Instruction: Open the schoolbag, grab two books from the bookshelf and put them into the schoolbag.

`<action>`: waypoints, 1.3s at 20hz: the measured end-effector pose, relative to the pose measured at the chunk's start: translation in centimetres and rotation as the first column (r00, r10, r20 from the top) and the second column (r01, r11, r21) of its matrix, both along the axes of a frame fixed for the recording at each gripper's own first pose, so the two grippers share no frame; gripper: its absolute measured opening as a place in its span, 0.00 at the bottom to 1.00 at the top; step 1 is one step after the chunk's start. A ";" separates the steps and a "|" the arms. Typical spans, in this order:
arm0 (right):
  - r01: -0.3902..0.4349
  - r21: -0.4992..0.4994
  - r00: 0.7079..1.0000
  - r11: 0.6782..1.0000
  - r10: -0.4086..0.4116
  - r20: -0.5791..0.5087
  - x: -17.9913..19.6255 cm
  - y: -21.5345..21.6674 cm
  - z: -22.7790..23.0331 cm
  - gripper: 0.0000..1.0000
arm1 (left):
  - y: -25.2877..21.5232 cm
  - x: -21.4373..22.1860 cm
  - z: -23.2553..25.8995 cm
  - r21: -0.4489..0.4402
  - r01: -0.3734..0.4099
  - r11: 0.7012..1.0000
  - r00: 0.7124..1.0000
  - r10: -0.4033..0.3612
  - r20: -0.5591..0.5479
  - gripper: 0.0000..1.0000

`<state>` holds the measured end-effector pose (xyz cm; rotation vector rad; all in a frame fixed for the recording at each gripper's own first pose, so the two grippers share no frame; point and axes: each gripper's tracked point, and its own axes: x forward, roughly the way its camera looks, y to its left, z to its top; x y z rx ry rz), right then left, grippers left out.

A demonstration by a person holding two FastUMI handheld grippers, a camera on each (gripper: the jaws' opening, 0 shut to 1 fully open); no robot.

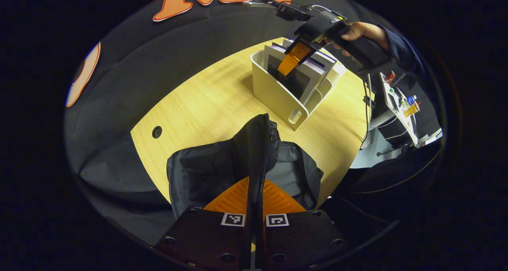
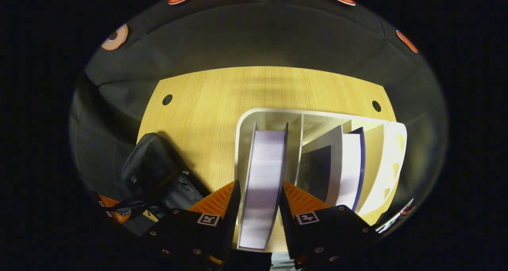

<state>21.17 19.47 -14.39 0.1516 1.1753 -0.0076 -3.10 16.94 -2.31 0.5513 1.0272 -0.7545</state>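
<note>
We see a light wooden table (image 2: 206, 104) with cable holes near its far corners. On it stands a white bookshelf (image 2: 391, 160) toward the far right edge, its slots holding upright books (image 2: 262, 175). A black schoolbag (image 1: 206, 172) lies on the table at the near edge, apart from the bookshelf, with bare wood between them.
</note>
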 end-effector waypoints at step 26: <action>0.113 0.124 0.993 0.986 -0.118 0.033 -12.1 -1.9 3.3 0.38 | -0.7 -1.1 -1.8 -0.026 0.056 0.998 0.998 -0.057 -0.030 0.05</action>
